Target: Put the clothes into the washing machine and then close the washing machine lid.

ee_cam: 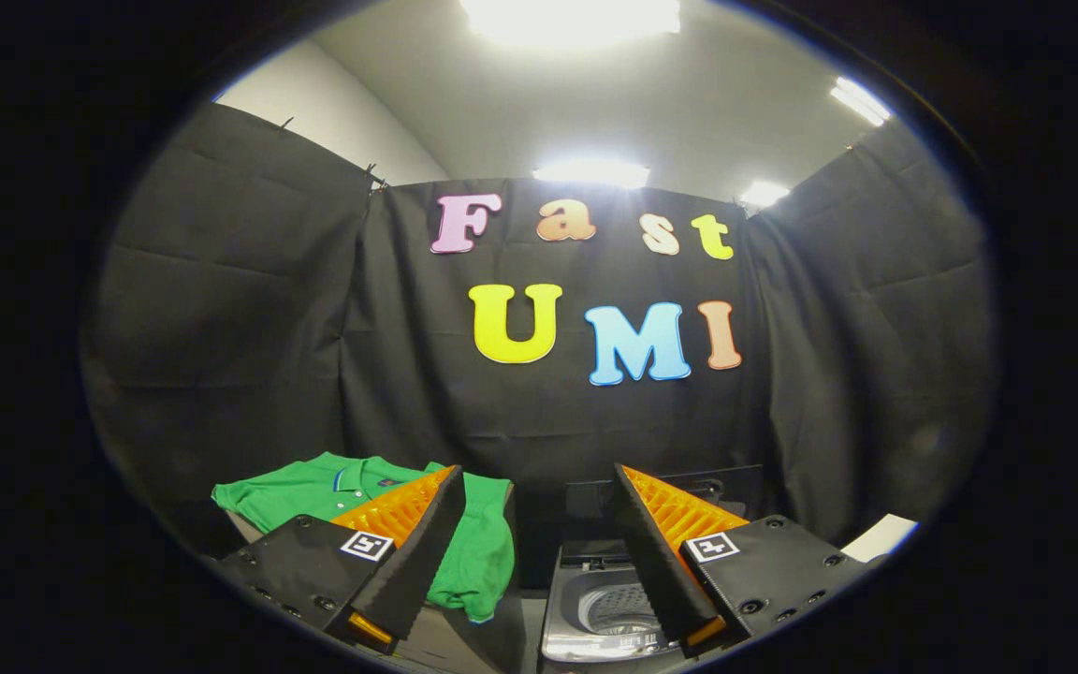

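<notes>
Hand-held gripper (534, 487) hovers released, fingers spread and grasping nothing. Green clothes (352, 487) drape at eleven o'clock beyond the left finger; the washing machine (595, 608), lid (661, 491) raised, sits at one o'clock.

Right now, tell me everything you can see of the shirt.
The shirt is a bright green polo with a collar edged in blue, of soft knit-looking cloth. It lies spread on a raised surface left of the washer, one part hanging over the edge beside it. It is not in the washer. The gripper is open, its fingers wide apart and holding nothing; one finger hides part of the shirt.
</notes>
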The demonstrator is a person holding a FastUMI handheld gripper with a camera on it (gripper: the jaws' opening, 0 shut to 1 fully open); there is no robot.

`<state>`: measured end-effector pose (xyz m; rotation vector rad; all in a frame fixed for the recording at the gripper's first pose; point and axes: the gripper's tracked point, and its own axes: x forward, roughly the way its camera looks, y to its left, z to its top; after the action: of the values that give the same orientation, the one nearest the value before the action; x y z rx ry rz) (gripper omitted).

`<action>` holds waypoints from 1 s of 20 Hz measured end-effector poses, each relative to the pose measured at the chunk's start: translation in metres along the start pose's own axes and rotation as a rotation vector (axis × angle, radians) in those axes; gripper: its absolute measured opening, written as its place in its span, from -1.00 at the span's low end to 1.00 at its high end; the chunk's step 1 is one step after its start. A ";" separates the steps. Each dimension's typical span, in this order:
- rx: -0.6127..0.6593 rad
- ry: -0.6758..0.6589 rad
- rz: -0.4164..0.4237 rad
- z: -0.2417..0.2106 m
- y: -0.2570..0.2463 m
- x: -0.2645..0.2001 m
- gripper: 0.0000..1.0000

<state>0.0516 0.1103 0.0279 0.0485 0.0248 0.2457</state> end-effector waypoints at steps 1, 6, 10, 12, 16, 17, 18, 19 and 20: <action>0.001 0.003 0.015 0.001 0.006 0.003 0.95; 0.023 0.022 0.083 0.002 0.038 0.019 0.95; 0.034 0.036 0.123 0.003 0.062 0.030 0.95; 0.032 0.050 0.146 0.001 0.075 0.035 0.95; 0.035 0.080 0.192 -0.003 0.102 0.045 0.95; 0.038 0.083 0.201 -0.004 0.109 0.047 0.95; 0.040 0.086 0.210 -0.004 0.115 0.049 0.95; 0.041 0.089 0.217 -0.004 0.120 0.051 0.95; 0.041 0.097 0.224 -0.006 0.127 0.053 0.95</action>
<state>0.0725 0.2462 0.0276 0.0802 0.1213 0.4713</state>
